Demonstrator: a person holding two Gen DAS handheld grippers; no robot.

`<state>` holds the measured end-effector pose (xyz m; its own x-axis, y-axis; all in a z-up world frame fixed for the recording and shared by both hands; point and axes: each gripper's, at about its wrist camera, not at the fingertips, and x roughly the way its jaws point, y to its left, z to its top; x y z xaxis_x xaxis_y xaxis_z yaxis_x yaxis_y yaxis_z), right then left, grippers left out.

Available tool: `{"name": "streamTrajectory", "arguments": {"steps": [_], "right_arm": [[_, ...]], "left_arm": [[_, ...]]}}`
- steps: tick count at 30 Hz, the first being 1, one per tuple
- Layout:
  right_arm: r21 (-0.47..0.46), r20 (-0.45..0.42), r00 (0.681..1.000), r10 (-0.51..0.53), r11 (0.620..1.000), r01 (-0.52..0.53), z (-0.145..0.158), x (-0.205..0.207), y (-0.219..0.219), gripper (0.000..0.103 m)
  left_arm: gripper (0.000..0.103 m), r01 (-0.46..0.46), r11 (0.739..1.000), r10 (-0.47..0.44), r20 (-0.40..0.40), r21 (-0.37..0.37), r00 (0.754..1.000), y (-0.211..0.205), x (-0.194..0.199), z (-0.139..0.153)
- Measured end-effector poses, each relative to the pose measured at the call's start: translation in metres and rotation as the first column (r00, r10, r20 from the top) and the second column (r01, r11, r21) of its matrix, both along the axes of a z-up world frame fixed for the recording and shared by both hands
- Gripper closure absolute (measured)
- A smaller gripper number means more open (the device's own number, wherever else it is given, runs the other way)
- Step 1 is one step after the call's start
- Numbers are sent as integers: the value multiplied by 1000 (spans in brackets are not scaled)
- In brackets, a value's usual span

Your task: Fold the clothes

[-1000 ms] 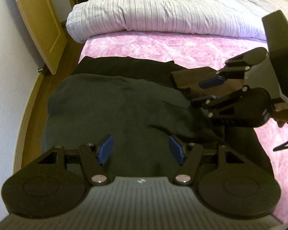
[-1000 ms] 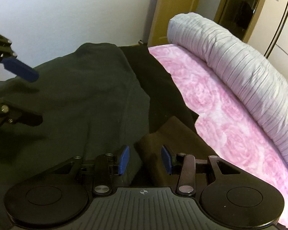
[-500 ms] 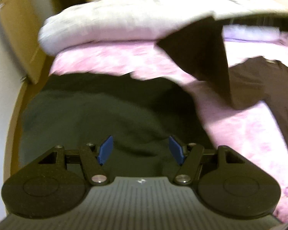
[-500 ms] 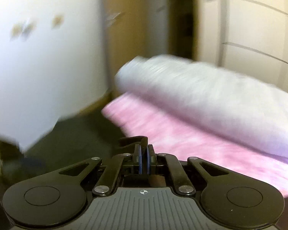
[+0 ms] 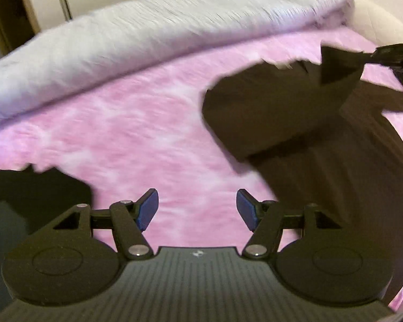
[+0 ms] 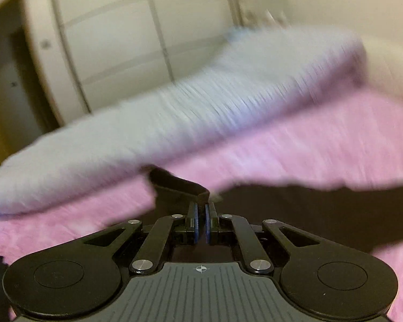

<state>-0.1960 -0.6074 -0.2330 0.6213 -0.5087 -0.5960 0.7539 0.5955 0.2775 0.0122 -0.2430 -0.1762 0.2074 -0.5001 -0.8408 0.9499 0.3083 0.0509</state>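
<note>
A dark brown T-shirt (image 5: 322,145) lies spread on the pink bed cover (image 5: 137,134) at the right of the left wrist view. My right gripper (image 6: 200,220) is shut on an edge of that brown T-shirt (image 6: 309,209), and a fold of cloth sticks up between its pads. In the left wrist view the right gripper (image 5: 389,53) shows at the far right, lifting a corner of the shirt. My left gripper (image 5: 197,209) stands open over bare pink cover, left of the shirt, with nothing between its fingers. Both views are blurred by motion.
A rolled grey-white duvet (image 5: 161,35) lies along the far side of the bed. A pile of dark garments (image 5: 32,196) sits at the left edge. White wardrobe doors (image 6: 126,40) and a doorway (image 6: 10,80) stand behind the bed.
My right gripper shut on the brown shirt and swept it right across the bed, off the dark pile. The left gripper moved right too, from over the dark garments to bare pink cover.
</note>
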Motion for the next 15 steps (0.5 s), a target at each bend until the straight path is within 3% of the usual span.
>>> {"name": "streamTrajectory", "arguments": {"steps": [4, 7, 10, 13, 15], "right_arm": [[114, 8, 1000, 30, 993, -31, -37, -27, -44, 99], [132, 59, 995, 76, 988, -83, -30, -38, -64, 99], [59, 105, 990, 91, 993, -98, -11, -56, -64, 99], [58, 63, 997, 33, 998, -37, -25, -80, -66, 99], [135, 1, 1000, -15, 991, 14, -55, -87, -76, 99]], "left_arm": [[43, 7, 998, -6, -12, 67, 1000, -46, -50, -28], [43, 19, 996, -18, -11, 88, 1000, -69, -69, -39], [43, 32, 994, -34, 19, 100, 999, -88, -76, -46], [43, 17, 995, -18, 15, 99, 1000, -102, -69, -52], [43, 6, 995, -6, 3, 103, 1000, -109, -64, -56]]}}
